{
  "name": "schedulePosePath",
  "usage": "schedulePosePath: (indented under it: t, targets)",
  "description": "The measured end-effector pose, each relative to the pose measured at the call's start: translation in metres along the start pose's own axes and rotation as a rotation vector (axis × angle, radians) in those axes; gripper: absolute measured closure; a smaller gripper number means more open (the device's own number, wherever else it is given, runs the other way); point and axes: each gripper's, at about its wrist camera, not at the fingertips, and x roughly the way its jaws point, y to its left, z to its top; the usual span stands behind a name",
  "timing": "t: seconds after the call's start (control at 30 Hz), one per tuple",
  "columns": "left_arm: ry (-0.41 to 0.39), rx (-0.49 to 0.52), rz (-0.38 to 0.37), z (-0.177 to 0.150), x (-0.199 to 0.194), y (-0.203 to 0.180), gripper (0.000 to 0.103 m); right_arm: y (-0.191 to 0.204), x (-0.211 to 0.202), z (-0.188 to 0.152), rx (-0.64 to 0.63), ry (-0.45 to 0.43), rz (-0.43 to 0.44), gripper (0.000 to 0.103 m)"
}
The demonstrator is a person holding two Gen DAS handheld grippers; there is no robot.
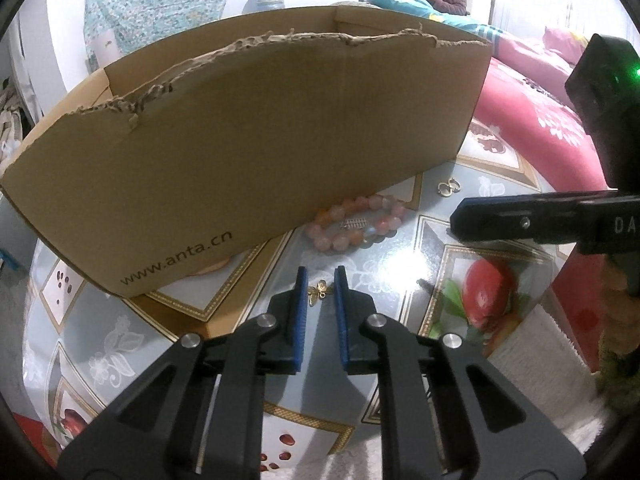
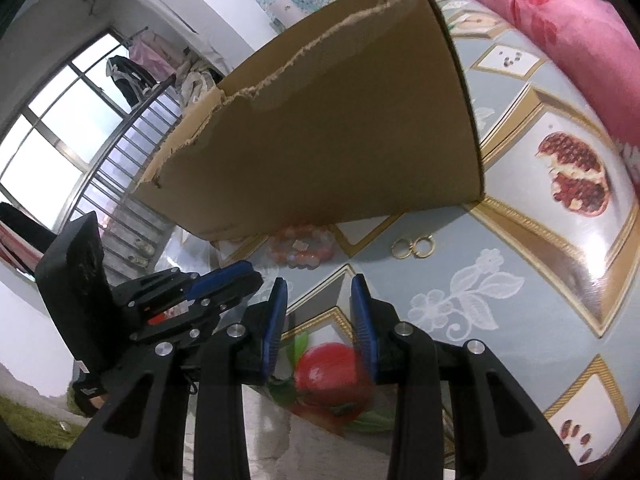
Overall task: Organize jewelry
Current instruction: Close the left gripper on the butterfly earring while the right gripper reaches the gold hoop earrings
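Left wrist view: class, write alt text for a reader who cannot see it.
The left gripper is open around a small gold charm on a patterned tablecloth. Beyond lie a pink bead bracelet, gold earrings and a torn cardboard box.

Black grippers, blue ribbed fingers [image 1: 301,312], silver screws.

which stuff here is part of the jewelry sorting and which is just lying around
Part of the job:
- gold butterfly charm, between the left claw fingers
- pink bead bracelet
- gold hoop earrings
- cardboard box

Just lying about:
- patterned tablecloth
- pink bedding
- blue pillow
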Motion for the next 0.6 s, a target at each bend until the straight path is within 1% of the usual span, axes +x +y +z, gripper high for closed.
schedulePosePath:
  t: [0.1, 0.27, 0.43, 0.53, 0.6]
  targets:
    - [-0.001, -0.003, -0.002, -0.001, -0.001, 0.002, 0.091, 0.0, -0.009, 0.0, -0.037, -0.025, -0.053, 0.07]
    - [-0.016, -0.011, -0.008, 0.0, -0.004, 0.004, 0.091, -0.003, -0.019, 0.004, -0.105, -0.073, -0.178, 0.07]
    - [-0.032, -0.014, -0.012, 0.002, -0.007, 0.006, 0.091, -0.006, -0.014, 0.008, -0.163, -0.082, -0.295, 0.07]
    - [-0.031, -0.019, -0.015, 0.001, -0.007, 0.008, 0.091, -0.002, -0.005, 0.008, -0.195, -0.079, -0.339, 0.07]
    - [-0.029, -0.022, -0.016, -0.001, -0.007, 0.009, 0.091, 0.002, -0.005, 0.008, -0.225, -0.095, -0.369, 0.07]
